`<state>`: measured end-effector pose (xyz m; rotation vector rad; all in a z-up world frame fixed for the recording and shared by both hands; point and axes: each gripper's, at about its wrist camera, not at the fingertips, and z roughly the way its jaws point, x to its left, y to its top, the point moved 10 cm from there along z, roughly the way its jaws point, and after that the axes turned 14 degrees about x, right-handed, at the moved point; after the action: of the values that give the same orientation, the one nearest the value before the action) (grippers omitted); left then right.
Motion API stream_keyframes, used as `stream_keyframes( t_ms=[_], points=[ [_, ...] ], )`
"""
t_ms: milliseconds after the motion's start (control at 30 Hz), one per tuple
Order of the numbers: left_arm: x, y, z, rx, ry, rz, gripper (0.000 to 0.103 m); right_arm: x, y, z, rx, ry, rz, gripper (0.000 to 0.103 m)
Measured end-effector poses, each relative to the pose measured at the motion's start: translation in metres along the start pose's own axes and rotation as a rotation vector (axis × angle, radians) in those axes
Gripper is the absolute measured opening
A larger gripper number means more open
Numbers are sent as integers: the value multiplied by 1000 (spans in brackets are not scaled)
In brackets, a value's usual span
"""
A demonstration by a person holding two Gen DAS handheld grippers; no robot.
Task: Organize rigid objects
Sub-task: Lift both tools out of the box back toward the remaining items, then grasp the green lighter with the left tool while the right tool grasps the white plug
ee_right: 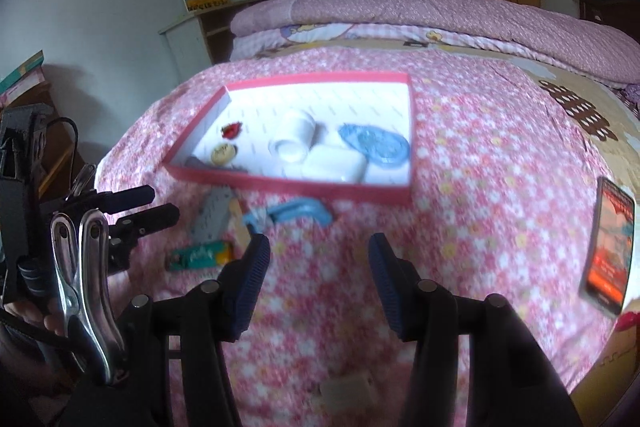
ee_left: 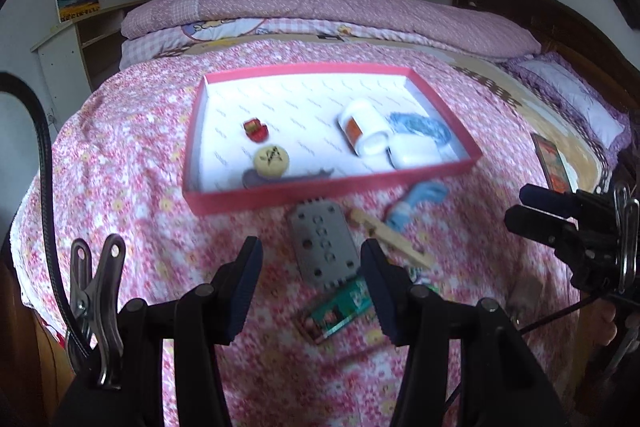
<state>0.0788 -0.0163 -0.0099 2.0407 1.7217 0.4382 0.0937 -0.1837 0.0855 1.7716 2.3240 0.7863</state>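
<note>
1. One bed (ee_left: 120, 155), covered with a pink flowered quilt, is carrying everything here.
2. One shallow pink box (ee_left: 320, 193) with a white floor is lying open on the quilt.
3. Six things are lying inside the box: one white bottle (ee_left: 362, 131), one white case (ee_left: 414, 155) touching it, one blue dispenser (ee_left: 424, 127) behind the case, one small red toy (ee_left: 256, 130), one round cream token (ee_left: 272, 159), and one grey flat piece (ee_left: 256, 179) under the token.
4. Four things are lying on the quilt just in front of the box: one grey metal plate (ee_left: 324, 247), one wooden stick (ee_left: 390, 237), one blue hook-shaped piece (ee_left: 416, 201) and one green packet (ee_left: 340, 309).
5. One orange and black card box (ee_right: 608, 247) is lying well apart, toward the right side of the bed.
6. The left claw (ee_left: 314, 289) is hovering over the plate and packet, its two blue pads standing apart and gripping nothing.
7. The right claw (ee_right: 320, 283) is hovering over bare quilt, its pads likewise apart and empty.
8. One metal clip (ee_left: 96, 307) is hanging beside each claw.
</note>
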Motion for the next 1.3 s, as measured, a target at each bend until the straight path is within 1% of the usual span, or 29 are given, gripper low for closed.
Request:
stream_keyframes(
  t_ms=[200, 333, 367, 400, 467, 633, 733, 800, 867, 1100, 1300],
  points=[
    [-4, -15, 10, 45, -28, 1, 54, -11, -22, 2, 37, -16, 17, 53],
    [-7, -22, 15, 61, -42, 11, 54, -16, -34, 3, 64, -25, 14, 53],
    [-8, -23, 16, 64, -45, 17, 54, -15, -38, 3, 75, -31, 3, 54],
    [-10, -24, 17, 66, -49, 25, 54, -15, -41, 3, 81, -37, -7, 58],
    [-14, -25, 18, 70, -53, 40, 54, -13, -48, 3, 94, -58, -37, 63],
    [-25, -28, 23, 78, -59, 88, 54, -9, -65, 5, 124, -87, -103, 64],
    [-31, -30, 27, 85, -59, 112, 54, -11, -71, 7, 138, -95, -112, 65],
    [-33, -30, 29, 81, -47, 126, 54, -15, -74, 9, 144, -103, -112, 69],
    [-34, -29, 31, 77, -35, 137, 54, -18, -76, 10, 149, -110, -109, 70],
    [-36, -30, 41, 97, -38, 131, 54, -14, -83, 15, 173, -87, -123, 70],
    [-38, -29, 45, 86, -21, 136, 53, -12, -90, 24, 199, -79, -127, 70]
  ],
)
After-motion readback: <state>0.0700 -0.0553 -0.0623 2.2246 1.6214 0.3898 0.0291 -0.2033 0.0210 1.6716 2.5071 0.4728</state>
